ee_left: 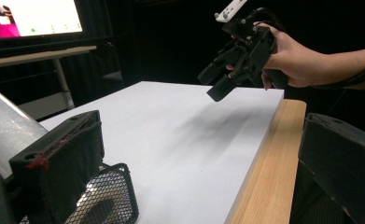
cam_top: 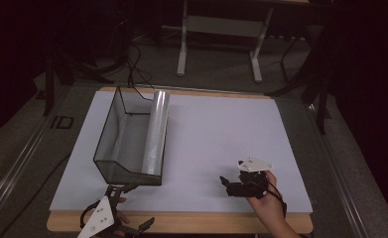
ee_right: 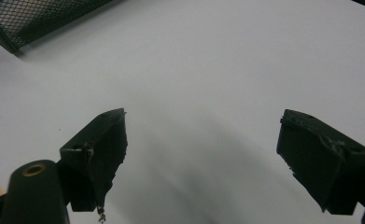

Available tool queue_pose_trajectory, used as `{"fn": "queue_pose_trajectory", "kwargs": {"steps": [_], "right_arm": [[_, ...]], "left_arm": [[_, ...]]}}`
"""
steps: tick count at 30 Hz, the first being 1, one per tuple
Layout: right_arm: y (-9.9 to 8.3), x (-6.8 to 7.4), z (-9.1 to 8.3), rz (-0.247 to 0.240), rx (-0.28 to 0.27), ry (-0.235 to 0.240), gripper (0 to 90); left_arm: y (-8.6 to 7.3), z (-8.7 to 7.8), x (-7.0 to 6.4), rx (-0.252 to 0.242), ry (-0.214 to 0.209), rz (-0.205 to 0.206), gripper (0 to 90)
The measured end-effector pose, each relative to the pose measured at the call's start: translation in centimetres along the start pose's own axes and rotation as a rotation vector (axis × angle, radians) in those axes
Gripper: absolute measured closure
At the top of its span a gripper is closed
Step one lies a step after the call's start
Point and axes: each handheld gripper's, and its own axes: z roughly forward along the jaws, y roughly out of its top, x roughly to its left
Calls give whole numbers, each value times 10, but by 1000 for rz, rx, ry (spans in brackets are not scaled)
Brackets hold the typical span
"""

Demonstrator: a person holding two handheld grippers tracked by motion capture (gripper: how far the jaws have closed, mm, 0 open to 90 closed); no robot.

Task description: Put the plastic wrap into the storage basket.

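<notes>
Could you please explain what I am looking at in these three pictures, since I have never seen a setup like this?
There is no robot here: a person sits at a table and holds a hand-operated two-jaw gripper in each hand. The high view looks down from above the person's side. There you see the left gripper at the table's near edge and the right gripper raised over the white table top. The other two pictures come from small cameras riding on the grippers, looking along their black jaws. In the right gripper view the jaws stand wide apart above bare table, holding nothing. The left gripper view also shows open jaws, with the person's other hand farther off. On the table stands a black mesh basket, and a shiny roll, perhaps film or foil, lies along its right side. Nothing is held.
</notes>
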Motion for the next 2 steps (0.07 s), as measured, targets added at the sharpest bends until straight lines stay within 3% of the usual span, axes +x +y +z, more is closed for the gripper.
{"fn": "queue_pose_trajectory", "kwargs": {"steps": [2], "right_arm": [[0,0,0,0,-1,-3,159]], "left_arm": [[0,0,0,0,-1,0,6]]}}
